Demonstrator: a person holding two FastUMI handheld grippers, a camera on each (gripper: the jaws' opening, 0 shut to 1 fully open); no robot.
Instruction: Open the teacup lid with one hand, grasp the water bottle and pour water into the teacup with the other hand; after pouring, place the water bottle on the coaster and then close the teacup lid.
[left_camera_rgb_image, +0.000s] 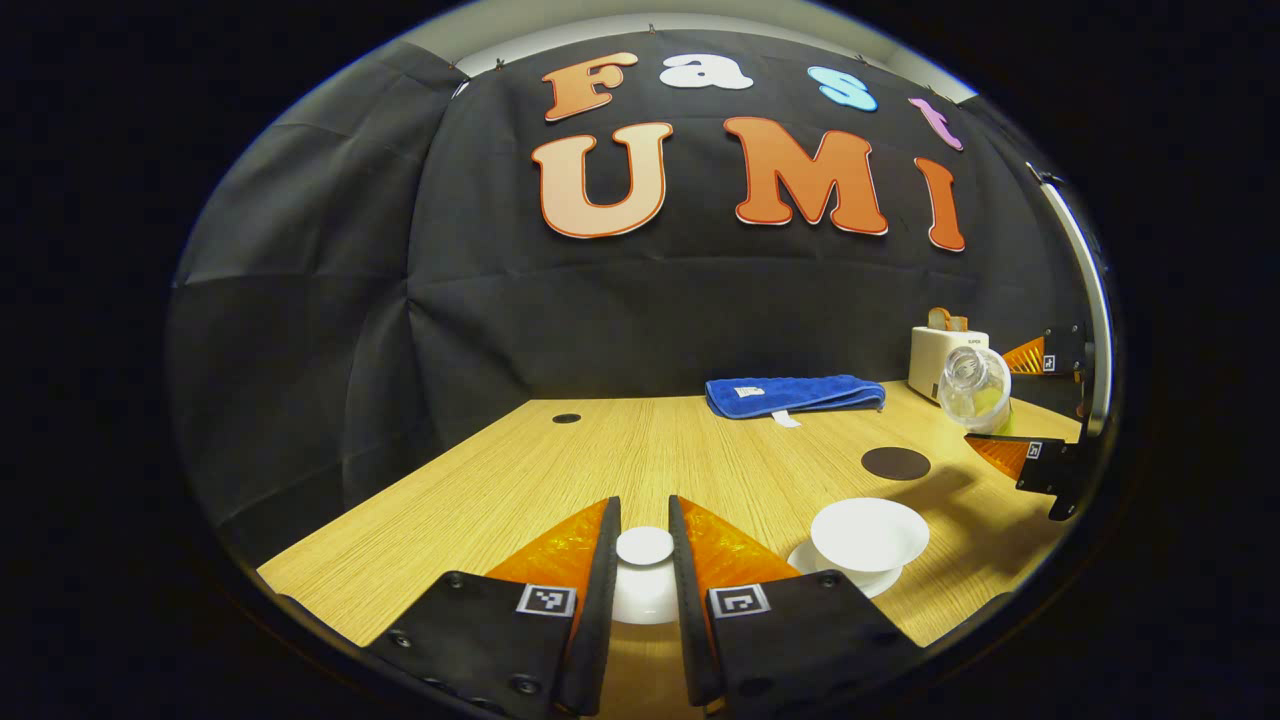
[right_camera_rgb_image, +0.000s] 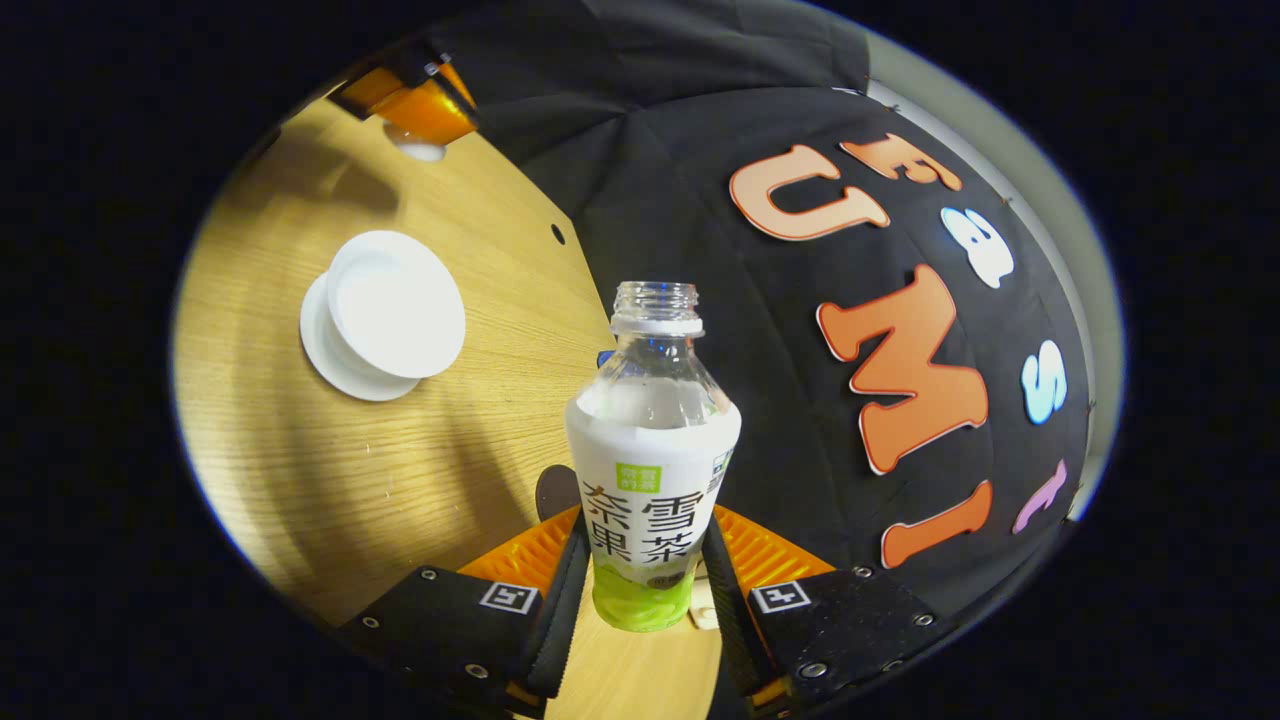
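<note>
My left gripper (left_camera_rgb_image: 644, 515) is shut on the knob of the white teacup lid (left_camera_rgb_image: 643, 560), holding it above the table's near edge. To its right, the white teacup (left_camera_rgb_image: 868, 533) stands uncovered on its saucer (left_camera_rgb_image: 800, 556). Behind the cup lies a dark round coaster (left_camera_rgb_image: 895, 463). In the right gripper view, my right gripper (right_camera_rgb_image: 648, 525) is shut on the lower body of an uncapped, labelled water bottle (right_camera_rgb_image: 650, 450). The bottle (left_camera_rgb_image: 973, 388) hangs tilted in the air right of the cup, mouth towards it. The teacup (right_camera_rgb_image: 395, 305) lies off to the left of the bottle mouth.
A folded blue towel (left_camera_rgb_image: 795, 394) lies at the back of the wooden table (left_camera_rgb_image: 600, 460). A white toaster (left_camera_rgb_image: 938, 358) stands at the back right. A small round hole (left_camera_rgb_image: 566, 418) is in the table near the back wall.
</note>
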